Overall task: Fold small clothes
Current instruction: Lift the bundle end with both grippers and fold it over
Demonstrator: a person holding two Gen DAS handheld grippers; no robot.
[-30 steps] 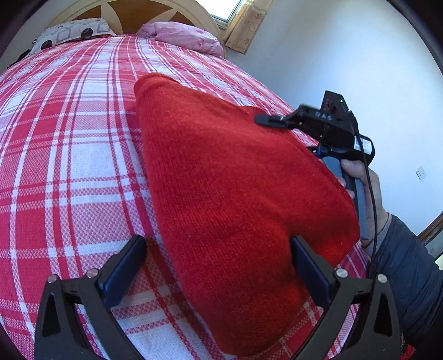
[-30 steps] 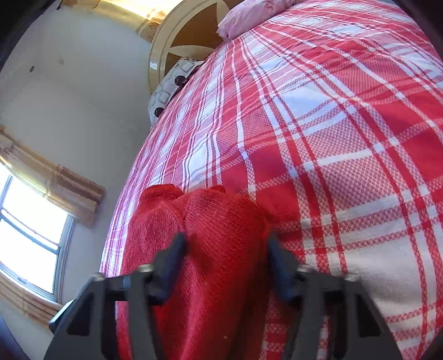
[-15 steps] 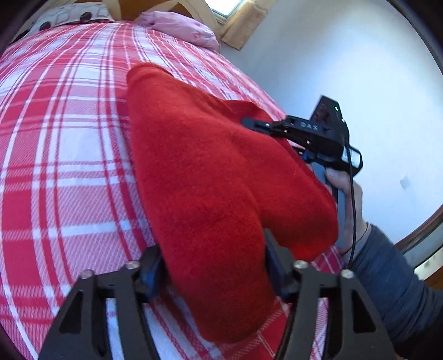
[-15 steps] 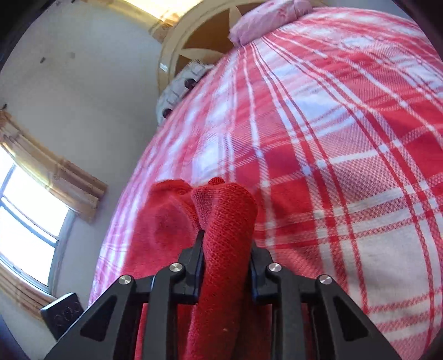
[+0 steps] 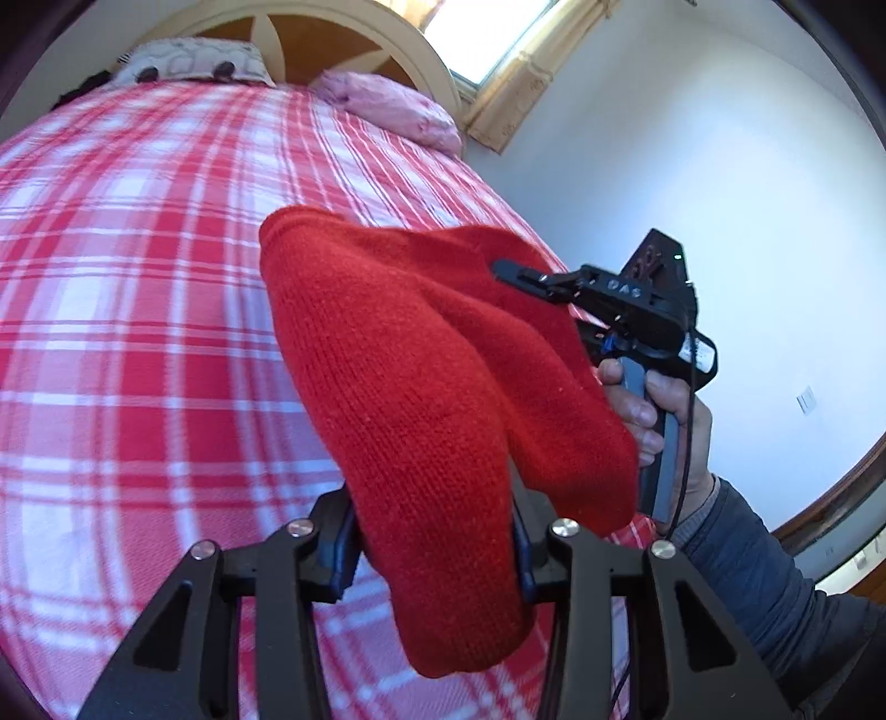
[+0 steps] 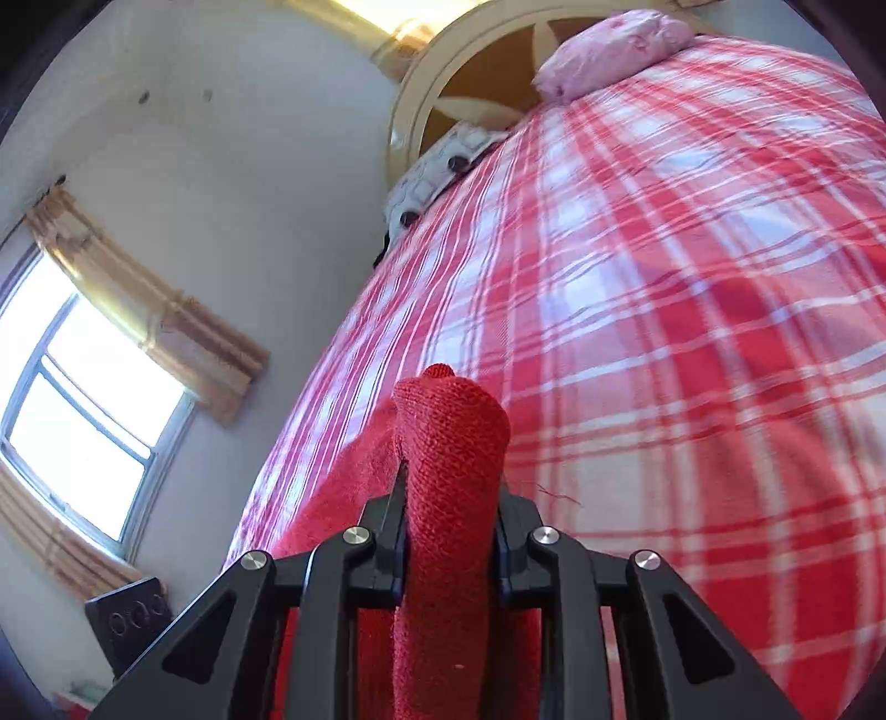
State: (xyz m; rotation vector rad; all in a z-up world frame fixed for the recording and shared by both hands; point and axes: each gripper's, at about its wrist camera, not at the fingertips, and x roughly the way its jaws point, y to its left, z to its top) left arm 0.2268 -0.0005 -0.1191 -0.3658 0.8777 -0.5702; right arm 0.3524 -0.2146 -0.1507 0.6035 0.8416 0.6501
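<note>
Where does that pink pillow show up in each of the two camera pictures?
Left wrist view: the pink pillow lies at the top, just right of the middle, at the head of the bed.
Right wrist view: the pink pillow sits at the top right.
Shared landmark: the rounded cream headboard, right behind the pillow in both views.

Both wrist views look closely down along their jaws, sharing the plaid bed and headboard.
</note>
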